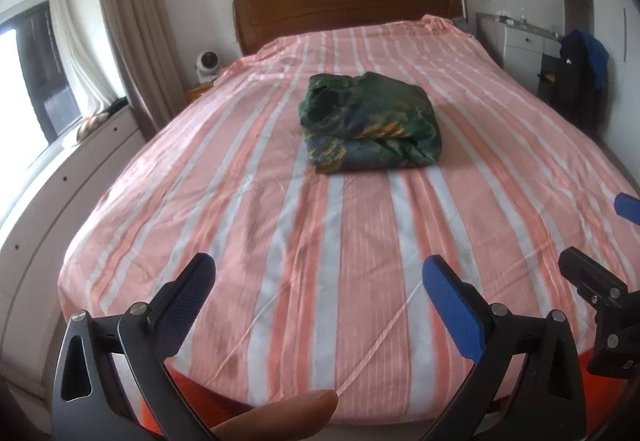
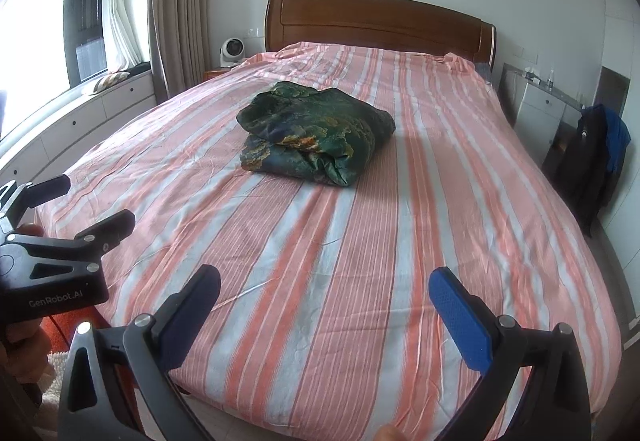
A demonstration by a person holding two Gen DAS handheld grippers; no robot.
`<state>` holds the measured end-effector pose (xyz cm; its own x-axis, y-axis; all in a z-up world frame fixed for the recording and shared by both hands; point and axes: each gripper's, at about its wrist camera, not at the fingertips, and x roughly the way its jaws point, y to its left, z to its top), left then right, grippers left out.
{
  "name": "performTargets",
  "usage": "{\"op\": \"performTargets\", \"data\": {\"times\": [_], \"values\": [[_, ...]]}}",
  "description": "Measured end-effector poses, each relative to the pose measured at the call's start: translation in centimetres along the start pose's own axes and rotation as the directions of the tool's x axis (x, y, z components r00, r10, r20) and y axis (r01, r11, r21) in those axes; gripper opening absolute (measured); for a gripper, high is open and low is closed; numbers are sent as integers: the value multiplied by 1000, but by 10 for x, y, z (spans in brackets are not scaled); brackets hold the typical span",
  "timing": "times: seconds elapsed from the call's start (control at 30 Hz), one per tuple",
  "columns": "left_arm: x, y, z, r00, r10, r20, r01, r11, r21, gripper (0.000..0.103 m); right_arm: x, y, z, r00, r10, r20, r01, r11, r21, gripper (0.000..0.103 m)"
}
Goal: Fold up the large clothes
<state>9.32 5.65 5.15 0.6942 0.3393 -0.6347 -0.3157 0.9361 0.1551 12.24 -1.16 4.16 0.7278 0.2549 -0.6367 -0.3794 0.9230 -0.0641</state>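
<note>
A dark green patterned garment (image 1: 370,123) lies folded in a compact bundle in the middle of the bed (image 1: 248,225), on the pink and white striped sheet. It also shows in the right wrist view (image 2: 314,131). My left gripper (image 1: 320,281) is open and empty, held over the foot of the bed, well short of the bundle. My right gripper (image 2: 324,293) is open and empty too, beside the left one. The right gripper shows at the right edge of the left wrist view (image 1: 596,241). The left gripper shows at the left edge of the right wrist view (image 2: 96,201).
A wooden headboard (image 1: 344,5) stands at the far end. A small white fan (image 1: 208,67) sits on a nightstand at the left. A white drawer unit (image 1: 52,193) runs under the window. A chair with dark and blue clothes (image 1: 580,73) stands at the right by a white desk.
</note>
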Motion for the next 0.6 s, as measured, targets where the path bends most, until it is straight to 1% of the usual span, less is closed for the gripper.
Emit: {"op": "performTargets", "data": {"times": [0.13, 0.37, 0.6], "values": [[3, -1, 0, 1000, 6, -10, -6, 1000, 7, 103, 3, 0, -2, 1000, -2, -9, 2, 1000, 0, 103], [3, -3, -2, 1000, 19, -4, -19, 1000, 21, 103, 4, -3, -3, 1000, -10, -11, 10, 1000, 14, 103], [-2, -2, -3, 999, 45, 28, -46, 998, 41, 103, 2, -4, -2, 1000, -2, -9, 2, 1000, 13, 103]]}}
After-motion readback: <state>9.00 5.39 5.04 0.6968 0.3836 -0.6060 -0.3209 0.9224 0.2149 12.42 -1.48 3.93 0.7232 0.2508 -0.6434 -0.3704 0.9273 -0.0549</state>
